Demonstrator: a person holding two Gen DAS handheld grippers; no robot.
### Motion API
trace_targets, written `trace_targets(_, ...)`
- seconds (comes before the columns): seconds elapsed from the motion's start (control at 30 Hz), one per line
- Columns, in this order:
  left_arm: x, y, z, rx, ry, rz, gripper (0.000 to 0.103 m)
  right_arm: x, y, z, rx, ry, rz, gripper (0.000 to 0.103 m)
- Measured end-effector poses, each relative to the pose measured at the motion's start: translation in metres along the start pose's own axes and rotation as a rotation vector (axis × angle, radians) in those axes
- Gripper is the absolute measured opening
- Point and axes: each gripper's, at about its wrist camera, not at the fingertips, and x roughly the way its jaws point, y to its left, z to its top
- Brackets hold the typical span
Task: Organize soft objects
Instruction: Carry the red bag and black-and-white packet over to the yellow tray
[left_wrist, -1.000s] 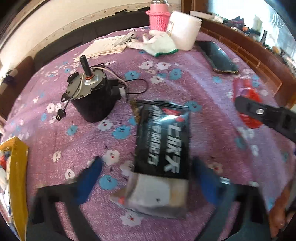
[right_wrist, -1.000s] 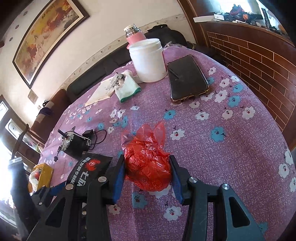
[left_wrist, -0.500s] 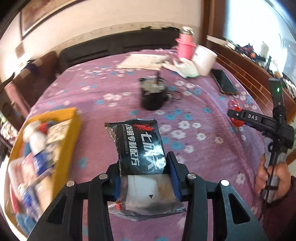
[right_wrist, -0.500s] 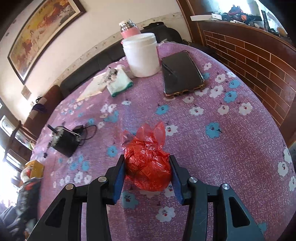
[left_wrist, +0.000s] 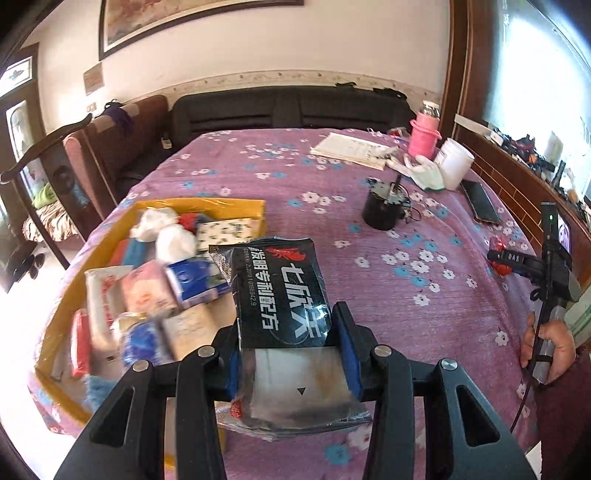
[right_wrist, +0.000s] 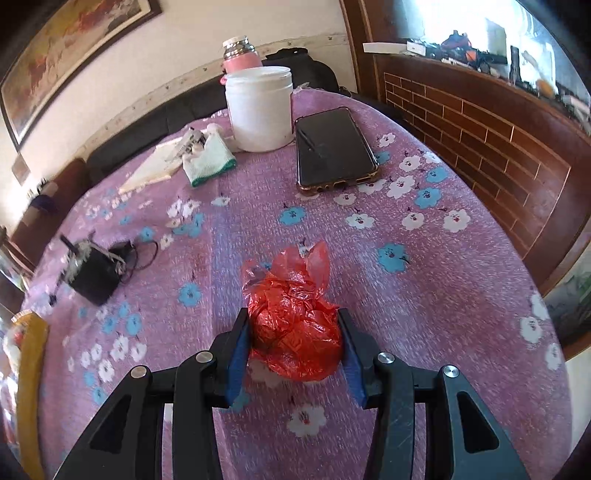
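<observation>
We note the yellow box (left_wrist: 236, 206) at centre left of the left wrist view is blurred along its near edge, so several soft packs inside cannot be identified; we make out white bundles, a floral tissue pack (left_wrist: 225, 229) and a blue-and-white pack (left_wrist: 192, 284). In the right wrist view only a strip of the box shows at the lower left edge.

Since half a second ago the left gripper (left_wrist: 291, 350) has swung over the box's right side, the black pouch (left_wrist: 280, 291) staying pinched between its blue pads.

The right gripper (right_wrist: 293, 354) stays where it was, fingers pressing the red plastic bag (right_wrist: 295, 325), low centre, on the purple tablecloth (right_wrist: 424, 295).
</observation>
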Motion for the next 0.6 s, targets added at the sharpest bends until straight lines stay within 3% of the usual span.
trace_targets(0.23, -0.017, 0.015, -0.008, -0.027, -0.023, -0.018, 0.042, -0.03, 0.001, -0.02, -0.017, -0.007, 0.039, 0.048)
trace_targets(0.37, -0.026, 0.022, -0.011, -0.042, -0.032, -0.032, 0.042, -0.053, 0.007, -0.026, -0.01, -0.005, 0.109, 0.048)
trace_targets(0.6, -0.041, 0.081, -0.023, -0.15, -0.027, 0.026, 0.042, -0.093, 0.065, -0.04, -0.12, -0.029, 0.254, 0.048)
